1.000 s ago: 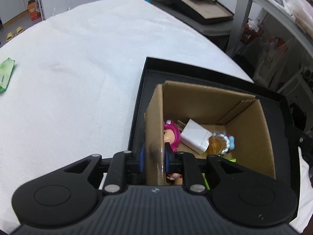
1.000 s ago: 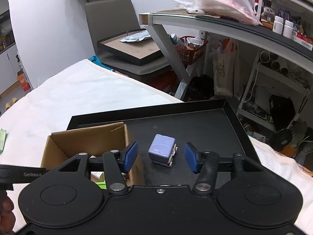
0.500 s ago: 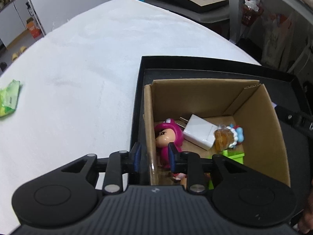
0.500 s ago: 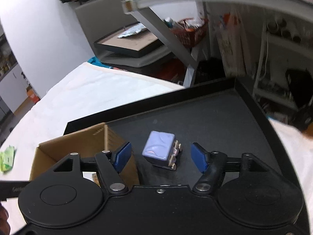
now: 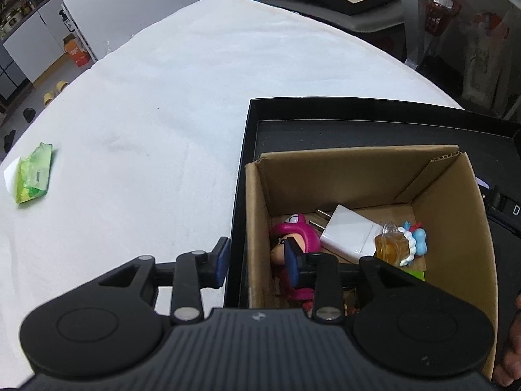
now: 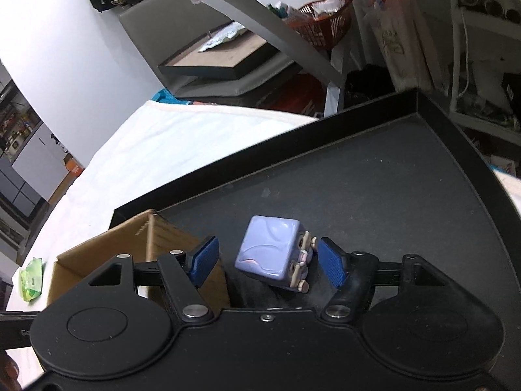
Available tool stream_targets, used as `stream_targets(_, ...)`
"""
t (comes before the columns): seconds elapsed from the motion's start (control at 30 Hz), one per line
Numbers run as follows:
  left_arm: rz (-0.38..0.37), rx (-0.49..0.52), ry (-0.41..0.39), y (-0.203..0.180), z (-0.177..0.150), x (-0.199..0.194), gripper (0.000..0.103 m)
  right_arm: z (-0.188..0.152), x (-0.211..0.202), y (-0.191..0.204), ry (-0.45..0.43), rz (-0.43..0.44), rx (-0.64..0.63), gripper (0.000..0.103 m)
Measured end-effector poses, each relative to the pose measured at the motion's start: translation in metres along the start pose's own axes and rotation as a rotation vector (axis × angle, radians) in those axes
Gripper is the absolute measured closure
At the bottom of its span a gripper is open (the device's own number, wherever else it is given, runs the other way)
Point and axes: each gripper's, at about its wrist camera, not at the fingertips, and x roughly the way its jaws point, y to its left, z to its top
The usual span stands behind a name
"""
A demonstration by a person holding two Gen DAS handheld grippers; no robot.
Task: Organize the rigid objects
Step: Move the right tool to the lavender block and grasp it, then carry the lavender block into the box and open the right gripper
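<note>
A: Where's the piece to pick up?

B: The lilac cube toy [image 6: 272,252] lies tilted on the black tray [image 6: 407,176], just beside the cardboard box [image 6: 107,254], towards the tray's near edge. The right gripper [image 6: 265,262] straddles it, jaws apart, neither pad touching.

A: And the other side?

B: The left gripper [image 5: 257,262] straddles the box's left wall [image 5: 255,228], its jaws opening, one pad outside by the tray rim, one inside by the pink figure [image 5: 294,238]. Nothing is clamped.

A: So the close?

B: I'd centre the pads on the cube's flat faces, not on the small knobs along its right side, then sink a little before closing. Tilted like that, it could pivot out. Lift it clear of the box wall, then drop it beside the white charger [image 5: 350,234].
</note>
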Motion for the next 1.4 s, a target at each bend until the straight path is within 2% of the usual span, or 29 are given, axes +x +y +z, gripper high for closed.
stream_targets(0.07, 0.007, 0.002, 0.002, -0.004, 0.000, -0.002, 0.068, 0.002, 0.003, -0.005, 0.001, 0.006, 0.024, 0.034)
stream_targets(0.17, 0.030, 0.015, 0.003, -0.012, 0.001, -0.003, 0.067, 0.003, 0.003, -0.008, -0.003, -0.043, 0.023, 0.035)
stream_targets(0.23, 0.039, 0.017, 0.008, -0.015, 0.002, -0.003, 0.067, 0.003, 0.000, -0.012, -0.005, -0.041, 0.033, 0.040)
stream_targets(0.3, 0.049, 0.013, 0.014, -0.017, 0.002, -0.003, 0.067, 0.003, -0.004, -0.011, -0.018, -0.060, 0.001, 0.044)
stream_targets(0.4, 0.069, 0.012, 0.010, -0.020, 0.002, -0.007, 0.067, 0.002, -0.009, -0.006, -0.044, -0.142, -0.085, 0.044)
stream_targets(0.63, 0.095, 0.002, 0.016, -0.025, 0.000, -0.013, 0.067, -0.001, -0.009, -0.029, 0.044, -0.243, 0.003, 0.045)
stream_targets(0.73, 0.108, 0.007, 0.010, -0.026, -0.001, -0.017, 0.067, -0.007, -0.011, -0.032, 0.052, -0.230, 0.016, 0.053)
stream_targets(0.83, 0.113, 0.011, 0.007, -0.028, -0.001, -0.021, 0.067, -0.007, -0.015, -0.029, 0.019, -0.236, -0.007, 0.059)
stream_targets(1.1, 0.108, 0.016, -0.007, -0.030, -0.002, -0.027, 0.067, -0.004, -0.027, -0.026, -0.039, -0.201, -0.036, 0.059)
stream_targets(1.4, 0.075, 0.008, 0.012, -0.023, -0.006, -0.022, 0.067, -0.001, -0.034, -0.026, -0.064, -0.205, -0.046, 0.059)
